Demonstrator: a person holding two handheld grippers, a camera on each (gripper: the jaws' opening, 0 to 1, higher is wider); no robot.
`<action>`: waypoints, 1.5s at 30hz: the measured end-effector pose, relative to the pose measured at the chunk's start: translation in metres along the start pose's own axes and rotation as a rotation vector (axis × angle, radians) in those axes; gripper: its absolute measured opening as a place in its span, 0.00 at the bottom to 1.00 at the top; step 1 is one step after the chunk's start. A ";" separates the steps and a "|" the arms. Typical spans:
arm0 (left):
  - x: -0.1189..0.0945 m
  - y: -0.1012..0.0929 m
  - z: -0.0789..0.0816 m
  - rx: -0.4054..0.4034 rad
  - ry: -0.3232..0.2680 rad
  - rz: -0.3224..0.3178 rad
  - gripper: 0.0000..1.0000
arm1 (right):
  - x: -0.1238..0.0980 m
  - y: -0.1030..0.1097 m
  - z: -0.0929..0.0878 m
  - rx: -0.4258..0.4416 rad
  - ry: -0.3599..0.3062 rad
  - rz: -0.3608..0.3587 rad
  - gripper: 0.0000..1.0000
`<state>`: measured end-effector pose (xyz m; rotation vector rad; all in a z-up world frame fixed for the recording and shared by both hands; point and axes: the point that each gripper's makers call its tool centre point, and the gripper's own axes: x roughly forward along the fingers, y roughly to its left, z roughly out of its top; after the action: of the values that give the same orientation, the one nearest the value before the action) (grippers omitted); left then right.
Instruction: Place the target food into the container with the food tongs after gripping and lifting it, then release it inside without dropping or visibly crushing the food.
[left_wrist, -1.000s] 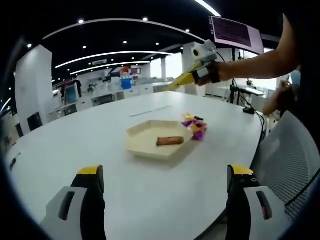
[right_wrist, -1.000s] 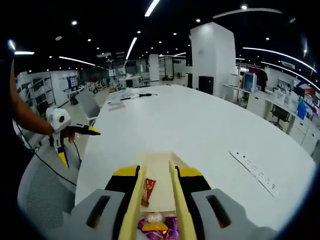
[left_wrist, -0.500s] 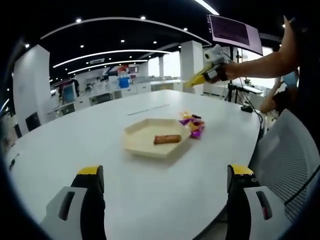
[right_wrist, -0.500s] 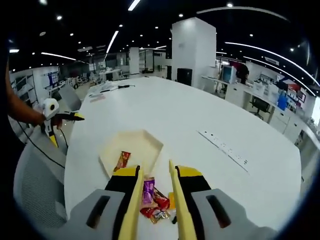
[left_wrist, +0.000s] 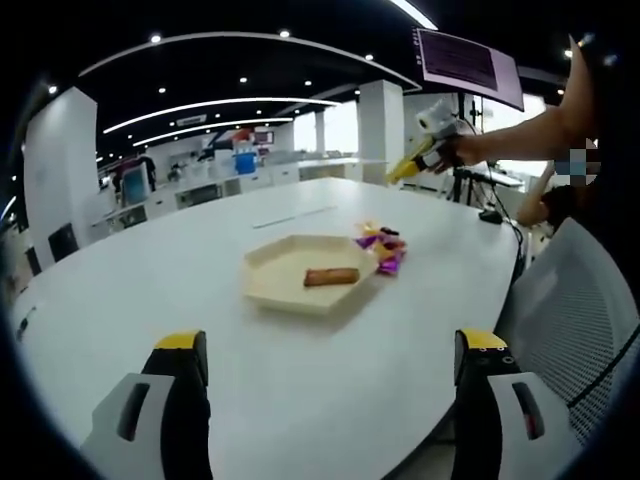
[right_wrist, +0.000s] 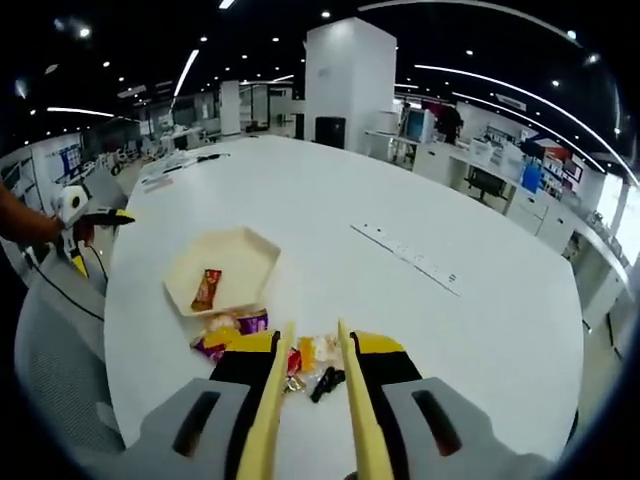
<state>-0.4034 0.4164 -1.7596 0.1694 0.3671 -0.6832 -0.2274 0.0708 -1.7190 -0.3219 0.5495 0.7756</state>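
Note:
A cream hexagonal tray (left_wrist: 282, 283) lies mid-table with a brown snack bar (left_wrist: 331, 276) inside it. A pile of wrapped candies (left_wrist: 383, 251) sits just right of the tray. My left gripper (left_wrist: 332, 342) is open and empty, near the table edge and well short of the tray. My right gripper (right_wrist: 312, 345) is shut on yellow food tongs (right_wrist: 272, 400), whose blades hold nothing. It hangs high above the candies (right_wrist: 228, 335), with the tray (right_wrist: 240, 252) and bar (right_wrist: 208, 288) to the upper left. A hand holds the right gripper (left_wrist: 432, 140) aloft at the far right.
A long power strip (right_wrist: 405, 255) lies on the white table (right_wrist: 330, 200) beyond the candies. A small black item (right_wrist: 325, 381) lies among loose candies between the tong blades. A mesh chair (left_wrist: 580, 310) stands at the table's edge. The left gripper (right_wrist: 85, 215) shows at far left.
The right gripper with the tongs has drawn back and up from the tray, which now looks smaller and further left. The bar stays in the tray. The left gripper has barely moved.

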 end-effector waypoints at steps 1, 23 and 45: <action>0.000 0.000 0.000 0.000 0.000 0.000 0.99 | 0.001 -0.001 -0.002 0.003 0.005 -0.003 0.26; -0.001 0.004 -0.001 -0.004 0.008 0.021 0.99 | 0.047 -0.011 -0.072 0.117 0.144 -0.098 0.27; 0.000 0.005 -0.003 -0.013 0.010 0.022 0.99 | 0.073 -0.010 -0.094 0.115 0.249 -0.149 0.25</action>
<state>-0.4011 0.4214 -1.7621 0.1640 0.3788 -0.6587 -0.2101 0.0620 -1.8366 -0.3513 0.7925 0.5608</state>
